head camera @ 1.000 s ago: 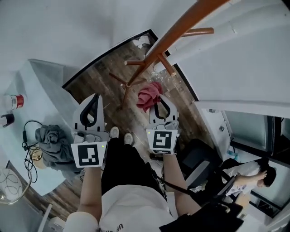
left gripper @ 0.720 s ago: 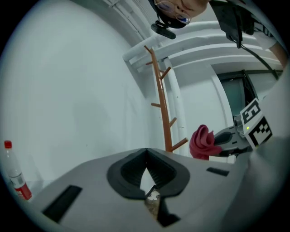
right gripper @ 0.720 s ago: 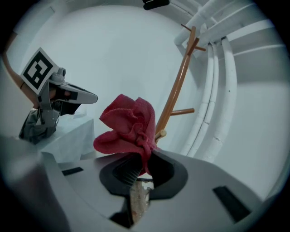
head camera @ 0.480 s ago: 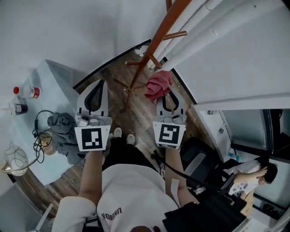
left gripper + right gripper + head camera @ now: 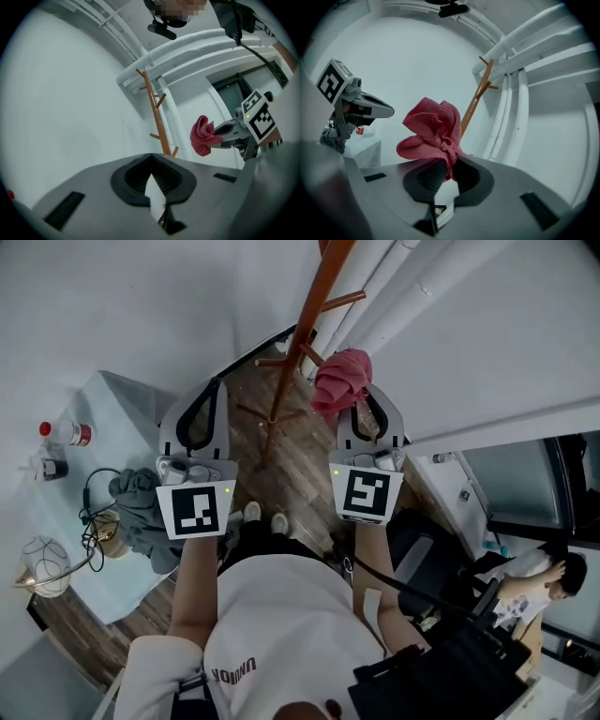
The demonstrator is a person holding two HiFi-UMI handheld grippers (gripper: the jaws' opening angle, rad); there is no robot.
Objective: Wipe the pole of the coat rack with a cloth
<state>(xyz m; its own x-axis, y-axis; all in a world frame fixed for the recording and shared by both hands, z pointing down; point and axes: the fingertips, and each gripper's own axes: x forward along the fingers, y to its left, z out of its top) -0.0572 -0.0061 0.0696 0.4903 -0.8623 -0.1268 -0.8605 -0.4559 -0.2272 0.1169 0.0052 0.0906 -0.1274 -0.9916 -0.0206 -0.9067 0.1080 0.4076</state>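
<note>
Cloth first: where is it?

It is a pink rag, bunched into a loose wad, and it sticks out past the tips of the right gripper. That gripper's own view shows the jaws clamped on the lower folds, with the rest of the rag puffed up above them.

Does it touch the coat rack?

No. The brown wooden pole rises just to the left of the rag in the head view, near but clear of it. From the left gripper view there is open white wall between the two. The pole has short pegs angled off it and thin legs spread on the plank floor.

And the left gripper?

Its jaws are closed tip to tip with nothing between them. It is held up beside the right one, on the other side of the pole, and aimed toward the same corner.

What else is around?

White pipes run along the wall behind the rack. To the left stands a pale table with a grey garment heaped on it, a small bottle with a red cap and a black cable. Another person sits at the lower right.
</note>
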